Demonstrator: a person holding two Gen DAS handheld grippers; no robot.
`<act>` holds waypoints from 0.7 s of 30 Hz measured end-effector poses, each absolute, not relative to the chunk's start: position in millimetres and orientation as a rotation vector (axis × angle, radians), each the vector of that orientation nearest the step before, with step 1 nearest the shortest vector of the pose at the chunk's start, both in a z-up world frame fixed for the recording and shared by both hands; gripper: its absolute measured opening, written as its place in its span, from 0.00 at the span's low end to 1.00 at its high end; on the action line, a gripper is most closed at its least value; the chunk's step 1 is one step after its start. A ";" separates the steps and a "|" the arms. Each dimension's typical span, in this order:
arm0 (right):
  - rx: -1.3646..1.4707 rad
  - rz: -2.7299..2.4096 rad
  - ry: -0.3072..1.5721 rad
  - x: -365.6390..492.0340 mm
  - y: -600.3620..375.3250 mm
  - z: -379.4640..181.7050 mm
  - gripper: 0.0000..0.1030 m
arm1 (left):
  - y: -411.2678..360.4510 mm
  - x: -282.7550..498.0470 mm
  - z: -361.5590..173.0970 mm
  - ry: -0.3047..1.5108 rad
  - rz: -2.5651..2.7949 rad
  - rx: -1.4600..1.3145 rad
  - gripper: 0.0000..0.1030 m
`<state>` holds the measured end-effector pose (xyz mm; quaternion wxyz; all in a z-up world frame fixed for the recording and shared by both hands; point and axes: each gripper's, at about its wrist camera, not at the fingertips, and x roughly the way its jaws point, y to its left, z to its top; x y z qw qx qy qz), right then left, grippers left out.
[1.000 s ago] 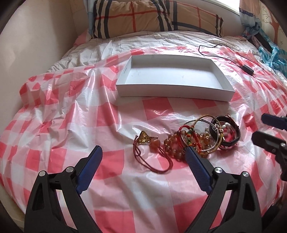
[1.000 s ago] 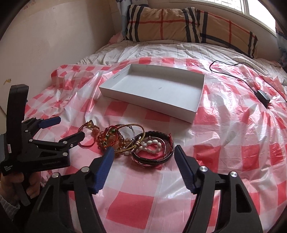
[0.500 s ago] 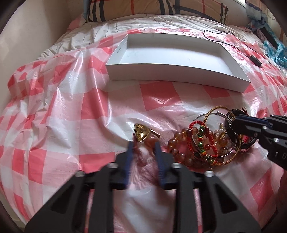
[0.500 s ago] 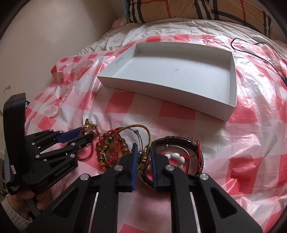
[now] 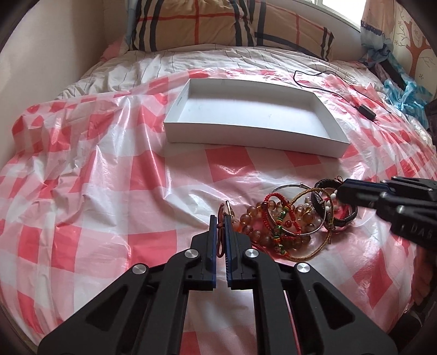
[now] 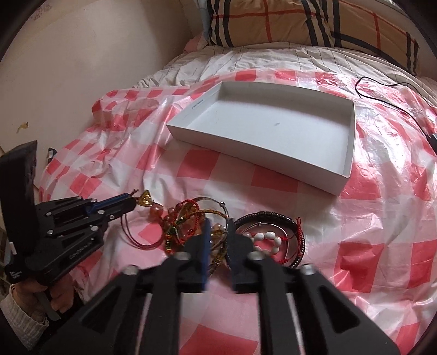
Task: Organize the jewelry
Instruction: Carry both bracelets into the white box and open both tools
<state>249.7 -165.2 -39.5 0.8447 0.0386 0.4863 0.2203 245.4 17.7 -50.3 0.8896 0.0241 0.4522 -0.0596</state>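
A pile of jewelry [image 5: 297, 218] lies on the checked plastic sheet: amber bead bracelets, red cords, metal bangles, a black bracelet [image 6: 273, 218] with white beads. My left gripper [image 5: 221, 221] is shut on the red cord necklace [image 5: 220, 240] with a gold pendant [image 6: 146, 199], lifted slightly at the pile's left. My right gripper [image 6: 218, 226] is shut on the thin bangles [image 6: 215, 237] in the middle of the pile; it also shows in the left wrist view [image 5: 341, 192]. An empty white box [image 5: 254, 109] sits behind the pile.
A plaid pillow [image 5: 218, 24] lies at the bed's head. A black cable with a plug [image 5: 366, 109] lies right of the box. A wall [image 6: 82, 68] borders the bed's left side. Blue cloth [image 5: 404, 90] sits at far right.
Both grippers went from wide open to shut. The left closed on the red cord and raised it; the right closed on bangles in the pile.
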 end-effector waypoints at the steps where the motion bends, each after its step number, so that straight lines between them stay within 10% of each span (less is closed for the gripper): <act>1: 0.068 0.444 1.017 250.4 -164.5 -42.4 0.66 | 18.9 246.3 -51.5 0.944 -0.123 0.049 0.05; 3: 0.040 0.439 1.018 252.8 -161.8 -49.8 0.61 | 19.3 248.3 -53.6 0.952 -0.118 0.052 0.05; 8: 0.042 0.485 1.075 261.6 -155.2 -70.4 0.11 | 20.5 251.3 -57.5 0.960 -0.110 0.062 0.05; 21: 0.135 0.481 0.890 223.2 -184.2 0.1 0.04 | 12.5 237.7 -28.0 0.865 -0.221 0.012 0.05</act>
